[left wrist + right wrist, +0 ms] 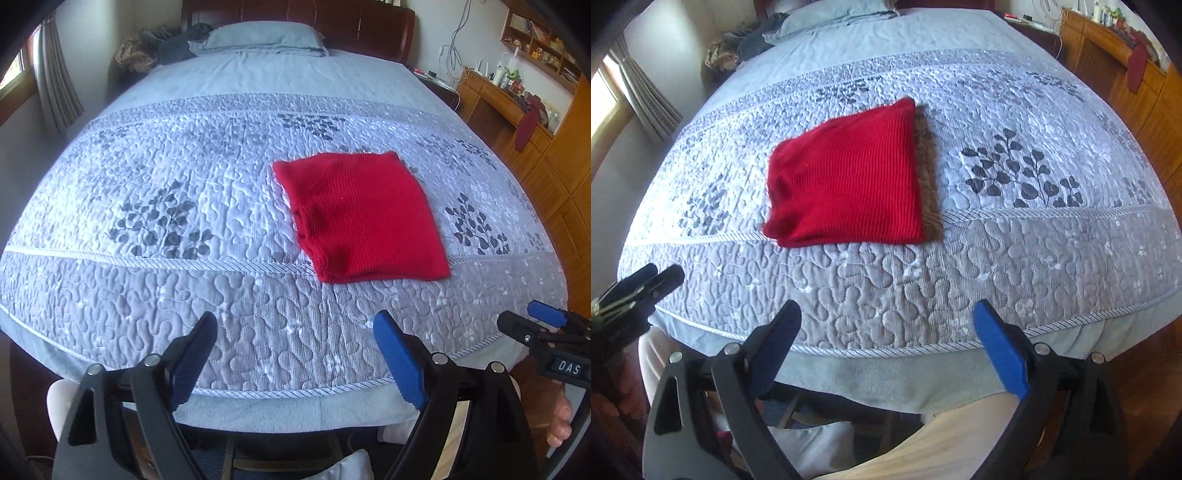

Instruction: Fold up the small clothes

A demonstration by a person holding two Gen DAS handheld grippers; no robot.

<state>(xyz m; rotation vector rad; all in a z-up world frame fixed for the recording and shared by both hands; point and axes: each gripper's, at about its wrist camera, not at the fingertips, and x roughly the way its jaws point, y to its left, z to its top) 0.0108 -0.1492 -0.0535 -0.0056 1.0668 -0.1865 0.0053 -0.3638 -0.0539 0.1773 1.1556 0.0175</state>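
Lying folded on the quilted bed (221, 206), a red knit garment (360, 218) is resting ahead of both grippers, its long axis running away from them. The left gripper (295, 354) and right gripper (886, 343) are hovering with jaws spread, empty, seemingly about equally near.

A quilted grey bedspread (229, 229) with dark leaf prints covers the bed — a corded trim runs along its near edge. At the head lies a pale blue pillow (264, 35) against a dark wooden headboard (369, 26), with a heap of dark clothing (173, 46) beside it. Grey curtains (55, 81) hang left — a wooden desk (495, 99) with cluttered shelves (539, 44) stands right.
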